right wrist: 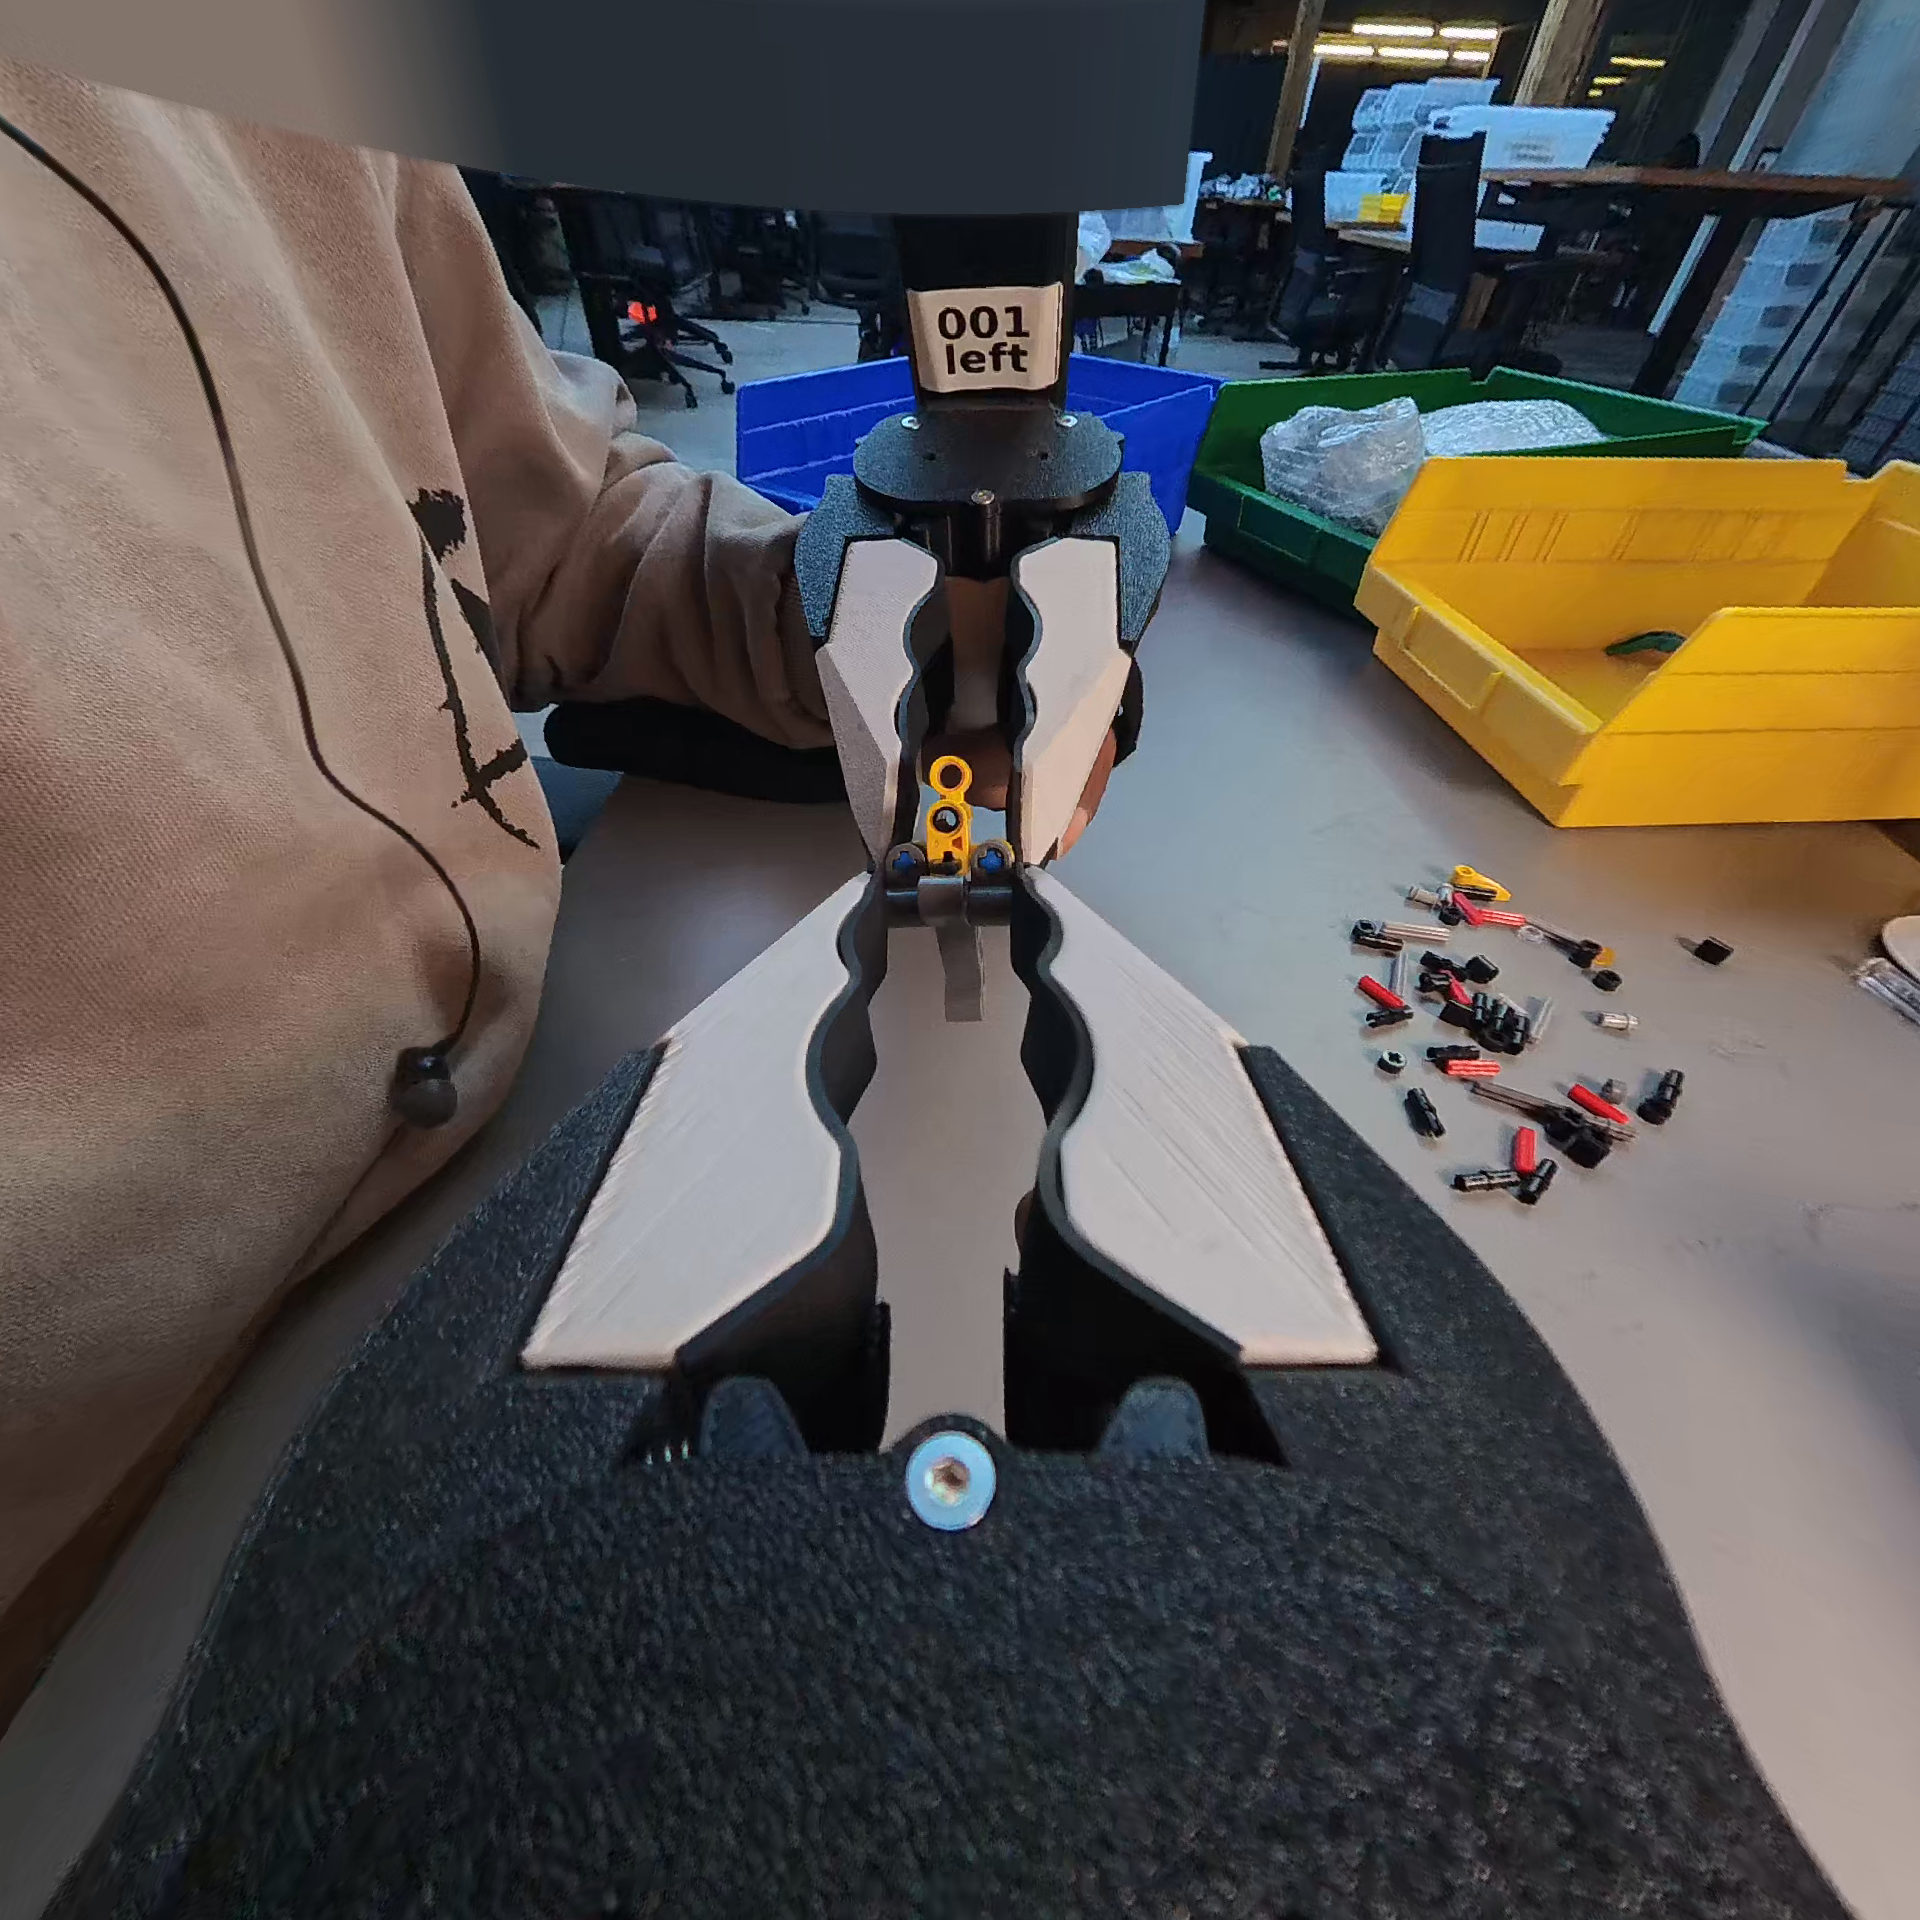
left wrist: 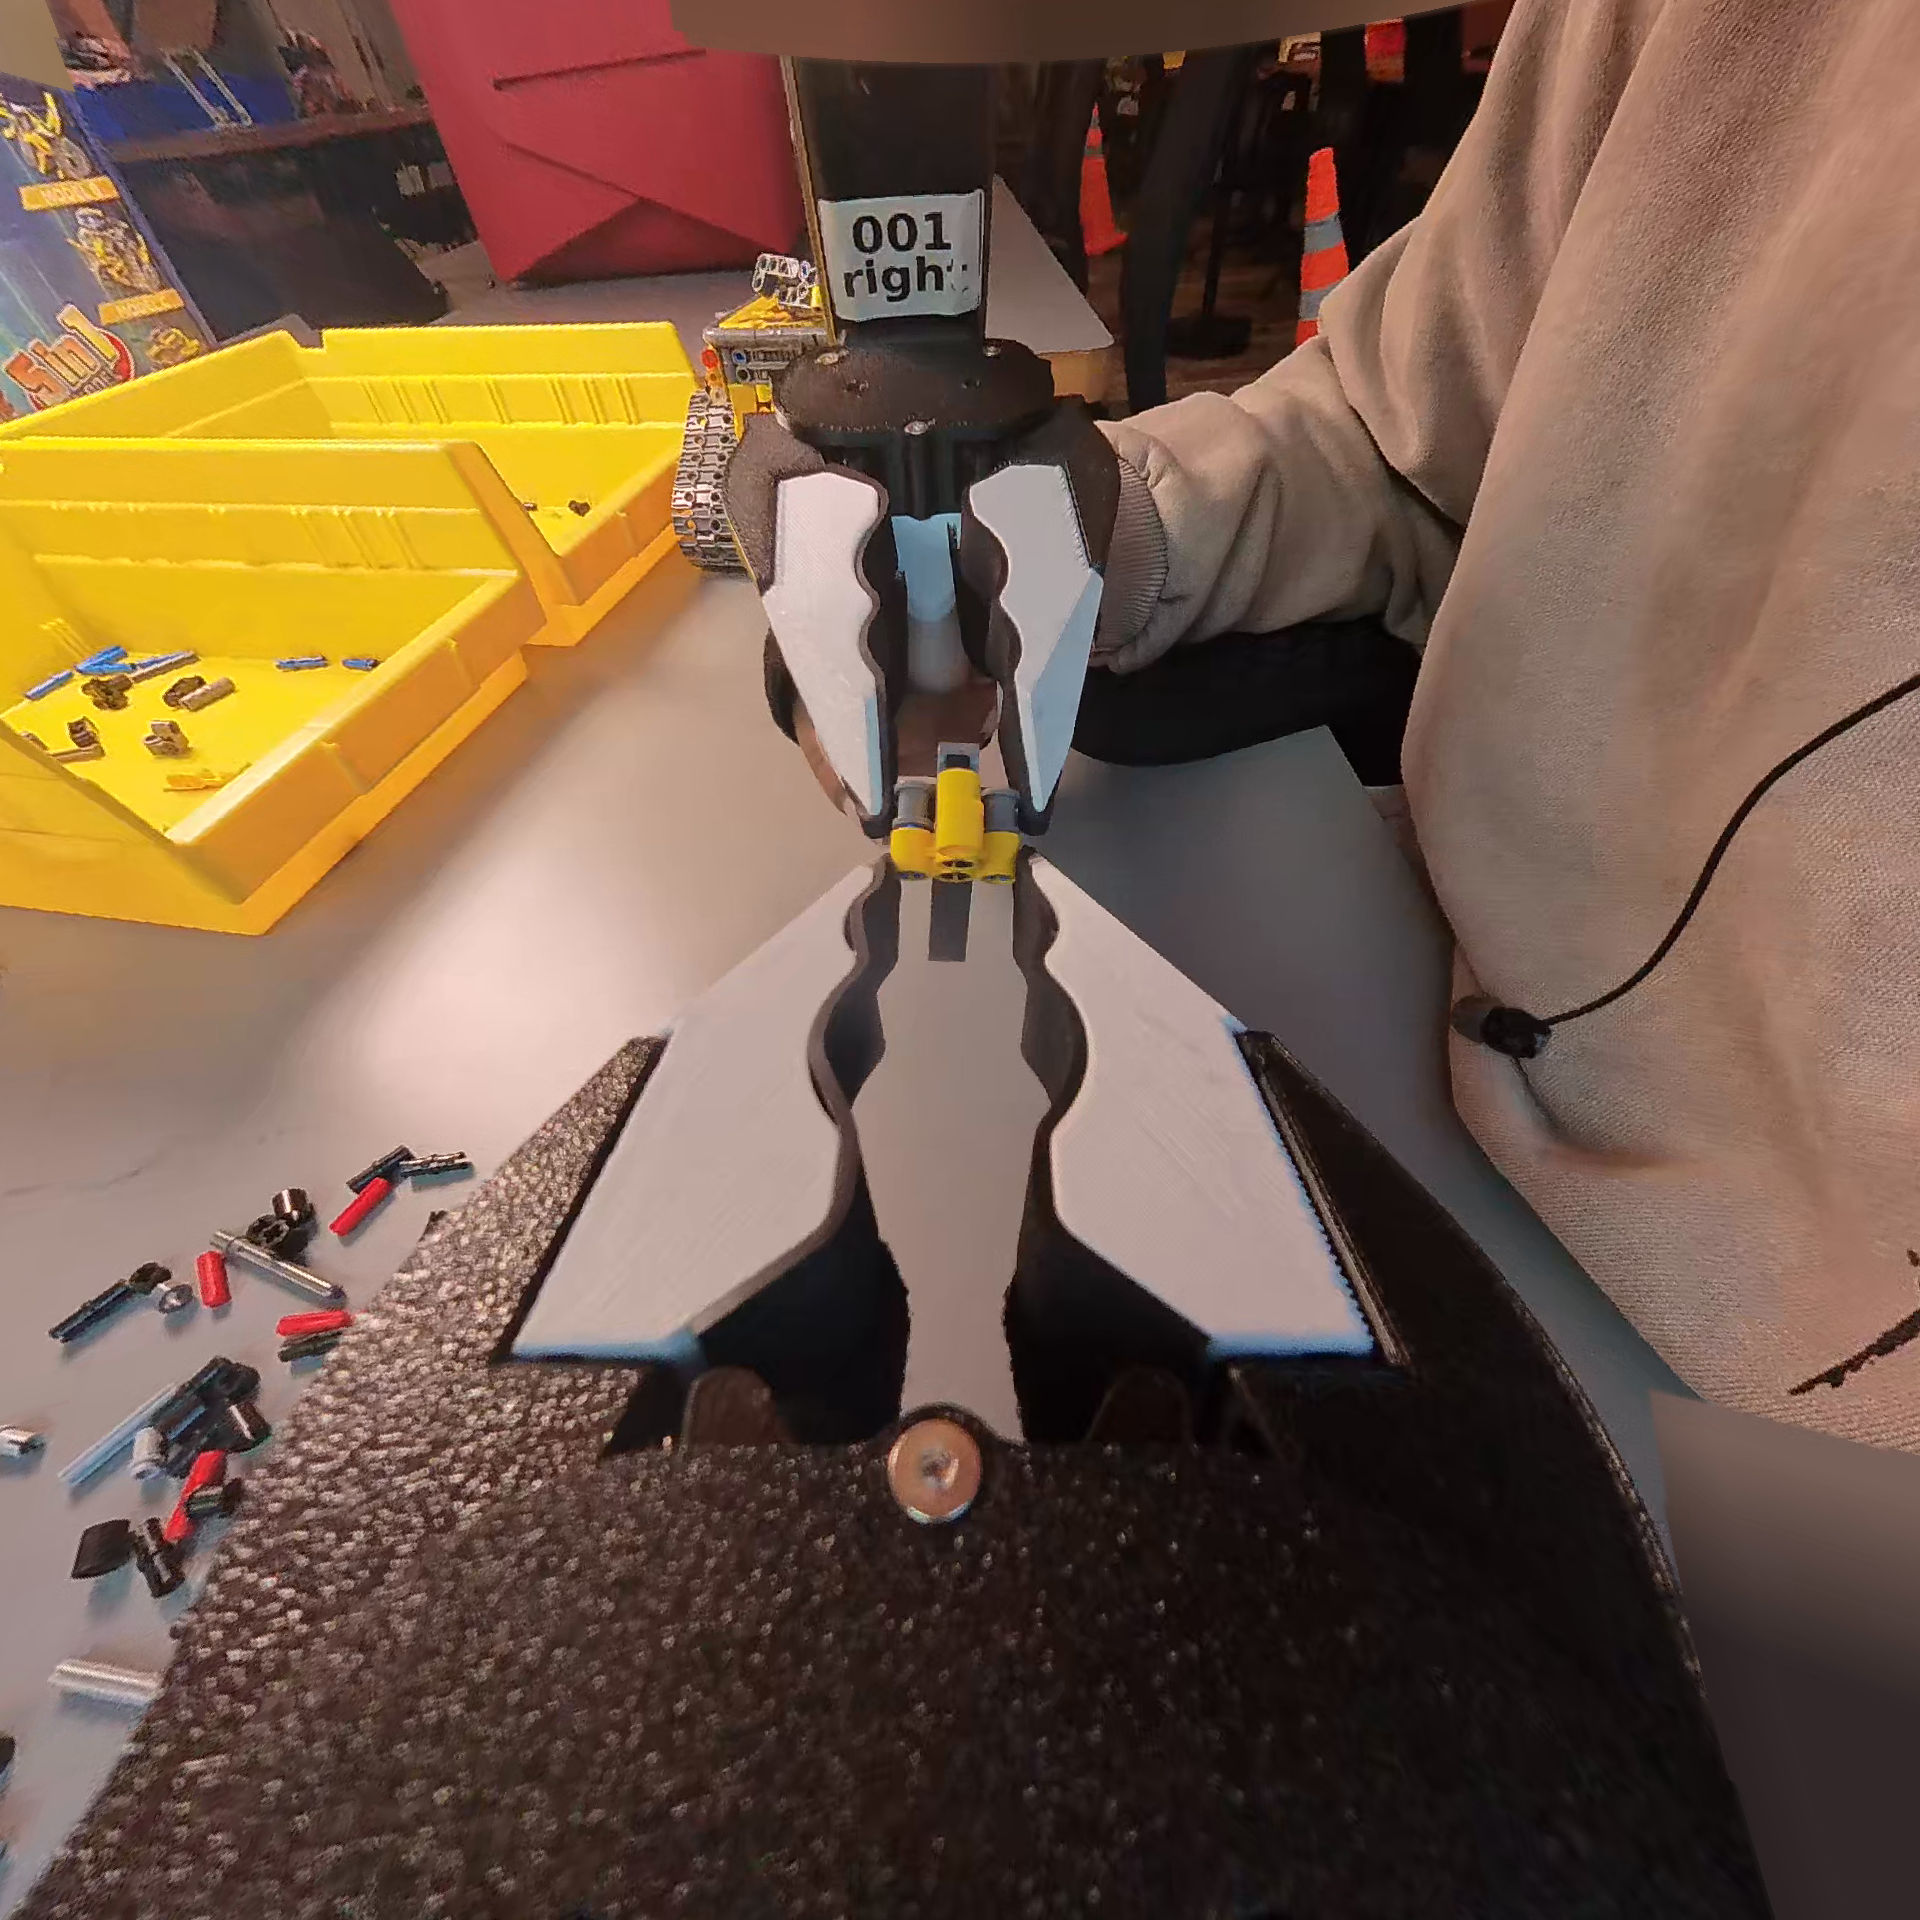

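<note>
A small assembly of a yellow piece point(left wrist: 951, 834) with grey pins and a grey bar point(left wrist: 945, 925) hanging below is held above the grey table point(left wrist: 520, 987). My left gripper point(left wrist: 956, 868) and my right gripper point(left wrist: 954, 821) meet tip to tip, both closed on the assembly from opposite sides. In the right wrist view, my right gripper point(right wrist: 951, 883) grips the grey part point(right wrist: 951, 902). The left gripper point(right wrist: 951, 852) opposite grips the yellow piece point(right wrist: 948, 821), which has blue pins and a ring on top.
Yellow bins point(left wrist: 343, 790) with small parts stand left, with a yellow tracked model point(left wrist: 717, 436) behind. Loose red, black and grey pins point(left wrist: 208, 1309) lie on the table, also in the right wrist view point(right wrist: 1496, 1029). Yellow point(right wrist: 1662, 769), green point(right wrist: 1288, 540) and blue point(right wrist: 800, 436) bins. A person's beige sleeve point(left wrist: 1299, 499).
</note>
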### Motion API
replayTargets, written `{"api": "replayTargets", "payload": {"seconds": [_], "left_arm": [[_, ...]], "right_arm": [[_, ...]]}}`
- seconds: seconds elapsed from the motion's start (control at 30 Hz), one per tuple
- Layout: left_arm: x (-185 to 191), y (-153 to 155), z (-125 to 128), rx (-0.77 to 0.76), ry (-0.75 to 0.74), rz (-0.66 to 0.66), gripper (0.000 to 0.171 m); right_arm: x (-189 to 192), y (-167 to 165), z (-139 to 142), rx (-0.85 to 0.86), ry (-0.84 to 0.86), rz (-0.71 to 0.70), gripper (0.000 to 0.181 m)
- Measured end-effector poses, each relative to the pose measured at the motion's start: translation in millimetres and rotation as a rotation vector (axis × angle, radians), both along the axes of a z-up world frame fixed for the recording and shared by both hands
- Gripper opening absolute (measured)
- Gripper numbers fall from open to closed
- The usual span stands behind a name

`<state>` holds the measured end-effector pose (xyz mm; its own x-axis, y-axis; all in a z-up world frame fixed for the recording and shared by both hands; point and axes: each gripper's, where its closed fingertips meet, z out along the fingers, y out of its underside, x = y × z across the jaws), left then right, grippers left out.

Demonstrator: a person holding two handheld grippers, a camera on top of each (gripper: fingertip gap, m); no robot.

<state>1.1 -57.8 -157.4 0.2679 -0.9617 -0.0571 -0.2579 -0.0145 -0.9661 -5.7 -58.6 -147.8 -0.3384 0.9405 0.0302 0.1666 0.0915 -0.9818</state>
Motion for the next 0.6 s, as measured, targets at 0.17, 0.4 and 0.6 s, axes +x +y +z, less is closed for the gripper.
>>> {"api": "replayTargets", "payload": {"seconds": [0.17, 0.4, 0.6], "left_arm": [[2.1, -1.5, 1.1, -0.003, -0.003, -0.008, 0.022], [2.0, -2.8, 1.6, -0.003, -0.001, -0.007, 0.021], [-31.5, 5.4, -1.8, 0.009, 0.027, 0.058, 0.0]], "right_arm": [[2.5, -1.1, 1.2, -0.003, -0.002, 0.011, 0.021], [3.9, -2.1, 2.5, 0.009, -0.004, 0.01, 0.021], [18.2, 20.4, 23.4, -0.047, 0.067, -0.056, 0.021]]}}
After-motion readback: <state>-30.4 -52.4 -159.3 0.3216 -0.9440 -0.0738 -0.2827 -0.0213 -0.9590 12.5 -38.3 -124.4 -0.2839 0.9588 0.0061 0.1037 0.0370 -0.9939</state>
